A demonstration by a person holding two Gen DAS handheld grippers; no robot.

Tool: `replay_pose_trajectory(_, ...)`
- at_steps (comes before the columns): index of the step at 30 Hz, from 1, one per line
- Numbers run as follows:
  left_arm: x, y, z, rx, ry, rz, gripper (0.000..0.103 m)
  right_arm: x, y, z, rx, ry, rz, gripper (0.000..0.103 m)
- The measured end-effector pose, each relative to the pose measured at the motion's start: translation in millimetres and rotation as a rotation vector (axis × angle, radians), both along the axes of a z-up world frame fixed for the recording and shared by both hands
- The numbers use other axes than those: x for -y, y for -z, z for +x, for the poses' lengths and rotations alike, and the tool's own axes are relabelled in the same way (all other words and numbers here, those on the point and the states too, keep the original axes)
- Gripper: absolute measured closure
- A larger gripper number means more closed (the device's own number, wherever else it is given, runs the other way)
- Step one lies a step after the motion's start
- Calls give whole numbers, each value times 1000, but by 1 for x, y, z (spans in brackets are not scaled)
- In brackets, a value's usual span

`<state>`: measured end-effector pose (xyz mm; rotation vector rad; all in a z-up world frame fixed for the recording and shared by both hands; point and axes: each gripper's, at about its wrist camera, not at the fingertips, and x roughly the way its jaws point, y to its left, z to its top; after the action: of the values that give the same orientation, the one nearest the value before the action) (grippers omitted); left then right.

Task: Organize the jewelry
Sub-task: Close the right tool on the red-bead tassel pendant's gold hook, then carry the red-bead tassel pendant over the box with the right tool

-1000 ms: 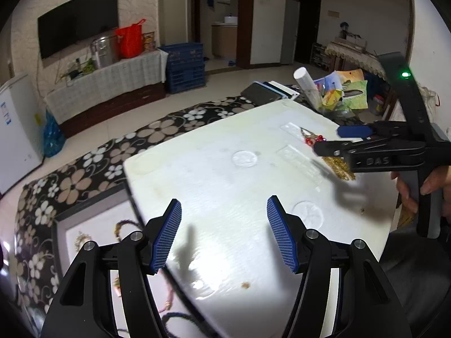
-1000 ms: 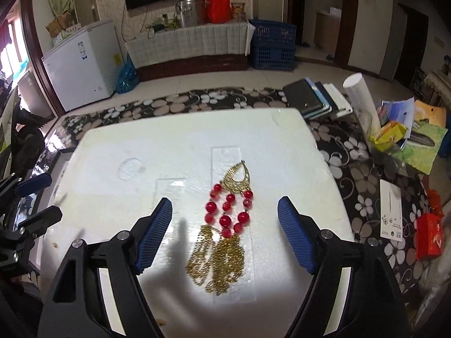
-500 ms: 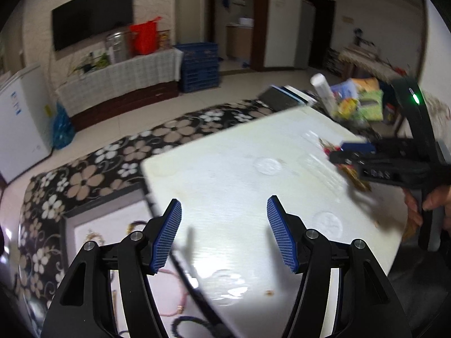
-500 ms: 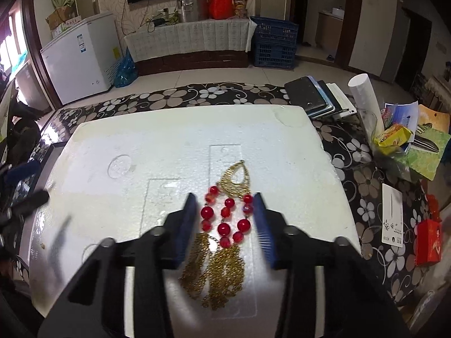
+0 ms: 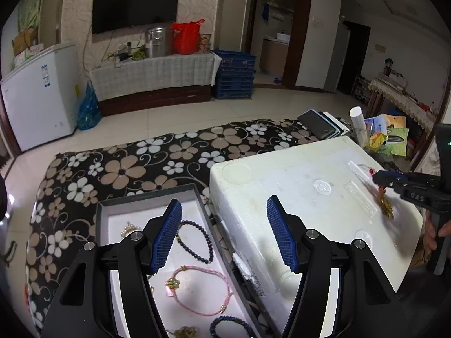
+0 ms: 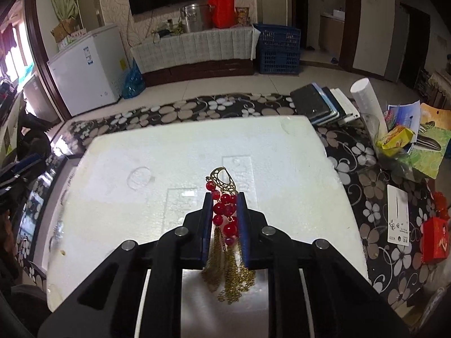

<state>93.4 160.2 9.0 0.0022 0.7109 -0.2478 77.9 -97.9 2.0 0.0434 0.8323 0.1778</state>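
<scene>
A gold chain necklace with red beads (image 6: 225, 214) lies on a white foam box (image 6: 169, 163). My right gripper (image 6: 224, 205) is shut on its red beads; the gold chains hang out below the jaws. It also shows in the left wrist view (image 5: 379, 178) at the box's right side. My left gripper (image 5: 224, 231) is open and empty, above the edge between the foam box (image 5: 282, 174) and a grey jewelry tray (image 5: 118, 205). The tray holds a dark bead bracelet (image 5: 201, 239), a pink cord bracelet (image 5: 203, 290) and other pieces.
The box and tray rest on a black floral cloth (image 5: 135, 169). Books (image 6: 321, 104), a white roll (image 6: 366, 101), snack packets (image 6: 400, 138) and a red box (image 6: 434, 239) lie to the right. A white freezer (image 5: 36, 95) stands across the floor.
My right gripper closed from wide open onto the necklace's red beads. My left gripper swung left, bringing the jewelry tray into view below it.
</scene>
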Motion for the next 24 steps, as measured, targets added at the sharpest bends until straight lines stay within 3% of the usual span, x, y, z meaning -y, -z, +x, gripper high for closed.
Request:
replay_pose_trajectory(14, -25, -6, -11, 6, -37, -3, 38, -66, -39, -29, 127, -175, 27, 86)
replay_pose_trajectory(24, -76, -6, -29, 5, -119, 10, 38, -143, -57, -44, 162, -341, 117, 86)
